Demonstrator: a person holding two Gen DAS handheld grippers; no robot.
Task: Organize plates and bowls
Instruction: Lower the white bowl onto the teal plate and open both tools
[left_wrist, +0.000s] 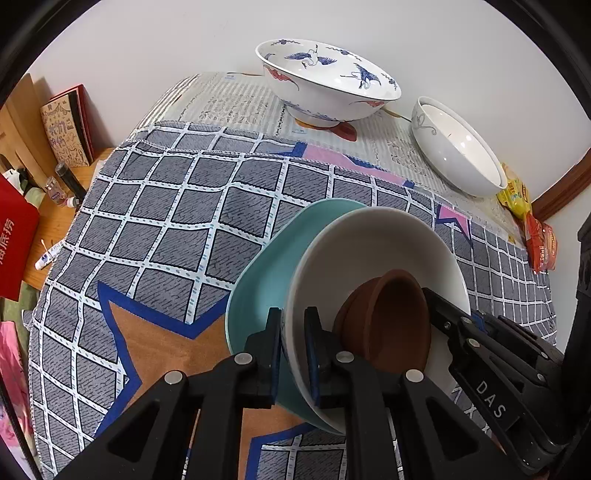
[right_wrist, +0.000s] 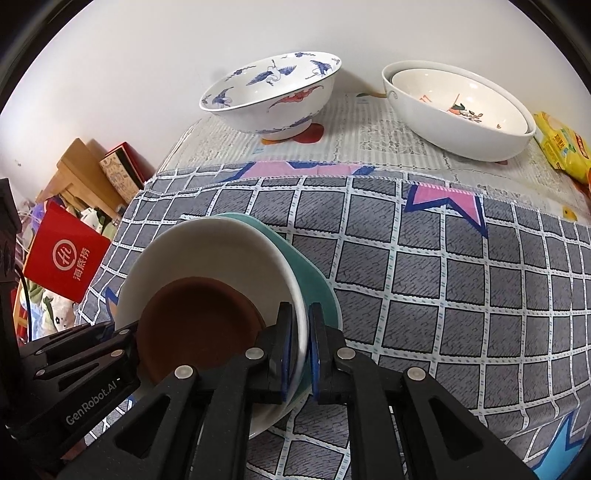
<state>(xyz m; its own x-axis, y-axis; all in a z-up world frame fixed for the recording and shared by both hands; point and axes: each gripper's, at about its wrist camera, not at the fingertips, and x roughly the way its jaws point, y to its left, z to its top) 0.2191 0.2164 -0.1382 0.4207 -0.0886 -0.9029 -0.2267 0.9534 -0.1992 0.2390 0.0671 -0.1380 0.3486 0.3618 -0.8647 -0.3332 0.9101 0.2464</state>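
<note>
While both grippers clamp it from opposite sides, a stack of three dishes sits tilted over the near part of the table: a small brown clay bowl (left_wrist: 388, 317) nested in a plain white ceramic bowl (left_wrist: 369, 243), which rests in a teal shallow plate (left_wrist: 266, 273).

Left gripper (left_wrist: 291, 350): jaws closed on the white bowl's rim, one finger inside the rim, one outside between white bowl and teal plate.

Right gripper (right_wrist: 301, 350): jaws closed on the opposite rim of the same white bowl, inner finger just beside the brown bowl; whether the outer finger also takes in the teal plate's edge cannot be told. Its black body is visible in the left wrist view at the stack's right.

Under the stack: grey checked cloth with star patterns (left_wrist: 166, 221), covering the near half of the table.

Far edge, by the white wall: large white bowl with blue crane decoration (right_wrist: 273, 96), standing on printed paper covering (right_wrist: 369, 144). To its right, well apart: two nested white bowls (right_wrist: 458, 110), the inner with a painted motif. Yellow snack packet (right_wrist: 561, 147) just beside them.

Off the table's left: red bag with white logo (right_wrist: 66, 266).
</note>
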